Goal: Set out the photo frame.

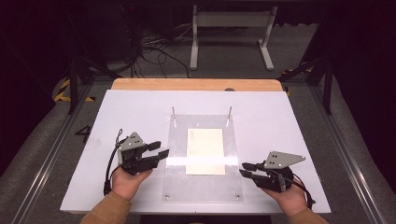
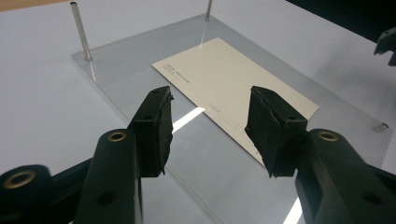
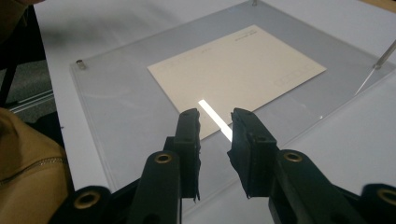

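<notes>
A cream card (image 1: 205, 150) lies flat in the middle of a clear acrylic plate (image 1: 201, 186) on the white table. Two thin metal pins (image 1: 173, 113) stand upright at the plate's far corners. My left gripper (image 1: 160, 149) hovers at the plate's left edge, its jaws wide apart and empty. In the left gripper view, the left gripper (image 2: 210, 100) points at the card (image 2: 233, 79). My right gripper (image 1: 243, 169) sits at the plate's right edge. In the right gripper view, the right gripper (image 3: 215, 116) shows a narrow empty gap, aimed at the card (image 3: 238, 65).
Short studs (image 1: 237, 196) mark the plate's near corners. A wooden strip (image 1: 196, 84) runs along the table's far edge. Behind it, on the floor, stand a white frame (image 1: 231, 28) and loose cables (image 1: 149, 46). A tan sleeve (image 3: 23, 154) fills the lower left of the right gripper view.
</notes>
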Available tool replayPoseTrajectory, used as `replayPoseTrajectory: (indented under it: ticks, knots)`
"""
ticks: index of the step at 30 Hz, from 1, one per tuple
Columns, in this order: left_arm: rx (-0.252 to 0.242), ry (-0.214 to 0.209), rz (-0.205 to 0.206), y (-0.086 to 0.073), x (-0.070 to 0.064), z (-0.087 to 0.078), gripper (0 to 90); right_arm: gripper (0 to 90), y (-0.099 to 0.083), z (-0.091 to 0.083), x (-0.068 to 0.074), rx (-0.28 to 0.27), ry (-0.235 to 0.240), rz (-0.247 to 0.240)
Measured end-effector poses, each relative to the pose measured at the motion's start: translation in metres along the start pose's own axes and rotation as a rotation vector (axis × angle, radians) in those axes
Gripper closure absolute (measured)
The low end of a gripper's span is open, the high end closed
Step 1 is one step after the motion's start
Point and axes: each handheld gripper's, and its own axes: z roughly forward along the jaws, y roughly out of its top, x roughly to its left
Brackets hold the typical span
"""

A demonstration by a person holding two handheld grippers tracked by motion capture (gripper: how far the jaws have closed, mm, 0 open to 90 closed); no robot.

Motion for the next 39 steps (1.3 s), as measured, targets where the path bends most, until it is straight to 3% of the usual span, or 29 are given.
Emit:
replayPoseTrajectory:
  ticks: [7, 15, 18, 25, 30, 33, 37, 39]
  knots:
    - [0.014, 0.011, 0.013, -0.004, 0.000, -0.002, 48.4, 71.5, 0.012, 0.007, -0.017, -0.008, -0.034, 0.031]
    - [0.013, 0.025, 0.015, -0.011, 0.000, -0.009, 47.9, 69.7, 0.031, 0.020, -0.047, -0.056, -0.105, 0.088]
    - [0.016, 0.029, -0.005, -0.015, 0.001, -0.010, 47.6, 68.9, 0.038, 0.025, -0.055, -0.081, -0.128, 0.093]
    - [0.013, 0.044, -0.005, -0.024, -0.001, -0.021, 47.1, 64.9, 0.064, 0.045, -0.073, -0.060, -0.175, 0.092]
    - [0.013, 0.046, -0.018, -0.028, -0.002, -0.025, 46.7, 63.6, 0.072, 0.057, -0.091, -0.058, -0.220, 0.097]
    - [0.017, 0.053, -0.017, -0.031, 0.000, -0.027, 46.6, 64.5, 0.072, 0.064, -0.099, -0.057, -0.239, 0.068]
    - [0.018, 0.058, -0.027, -0.035, -0.002, -0.030, 46.3, 65.0, 0.071, 0.075, -0.118, -0.061, -0.244, 0.122]
    - [0.012, 0.060, -0.019, -0.038, -0.002, -0.032, 46.1, 65.3, 0.071, 0.078, -0.124, -0.069, -0.242, 0.125]
